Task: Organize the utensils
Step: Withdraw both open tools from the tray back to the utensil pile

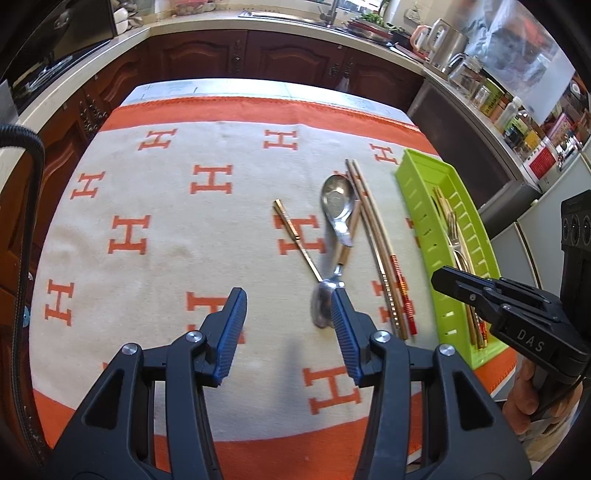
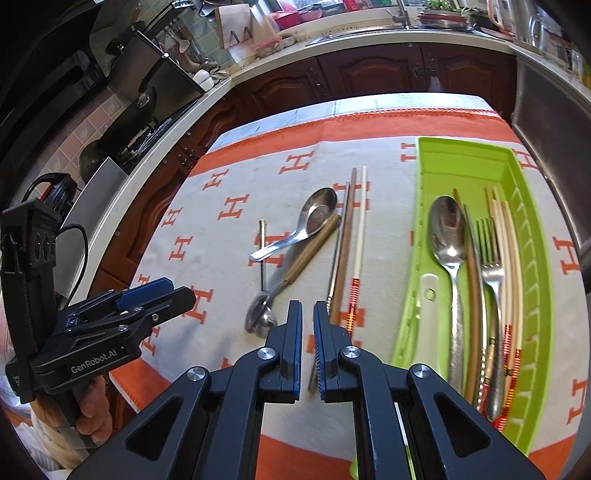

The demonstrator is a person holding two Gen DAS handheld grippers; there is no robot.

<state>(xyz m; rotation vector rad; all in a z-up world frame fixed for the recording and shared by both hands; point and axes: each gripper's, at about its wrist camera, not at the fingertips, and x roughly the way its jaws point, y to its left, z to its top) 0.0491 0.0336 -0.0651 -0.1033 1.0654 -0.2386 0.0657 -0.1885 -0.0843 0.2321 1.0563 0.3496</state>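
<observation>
The left gripper (image 1: 288,314) hovered above the cloth with its blue-padded jaws spread wide apart and nothing between them, its right fingertip hiding part of the bowl of a wooden-handled spoon (image 1: 341,258), which looked smeared by blur. The right gripper (image 2: 307,317) had its jaws drawn close, a narrow slit left between the pads; a thin metal chopstick (image 2: 334,273) ran down toward that slit, but whether the pads pinched it or merely hung above it could not be made out. In the left wrist view that same gripper (image 1: 441,277) showed only from the side, over the near end of the green tray (image 1: 413,173), covering the handles lying there. On the orange-and-cream tablecloth (image 1: 147,184) lay the loose pieces: a metal soup spoon (image 1: 338,206) resting across the wooden handle, a slim gold-ended stick (image 1: 291,232) just left of it, and a pair of chopsticks (image 1: 380,251) with red banding near their thick ends, close beside the tray. The tray stood at the right edge of the table and held a large steel spoon (image 2: 448,243), a fork (image 2: 491,266) and several pale and brown chopsticks (image 2: 508,236) laid lengthwise — their lower ends were blurred and ran together. Something white (image 2: 430,295) lay on the tray floor beside the spoon, too unclear to name. Kitchen counters (image 1: 258,22) curved behind the table, their clutter too small to sort out.
</observation>
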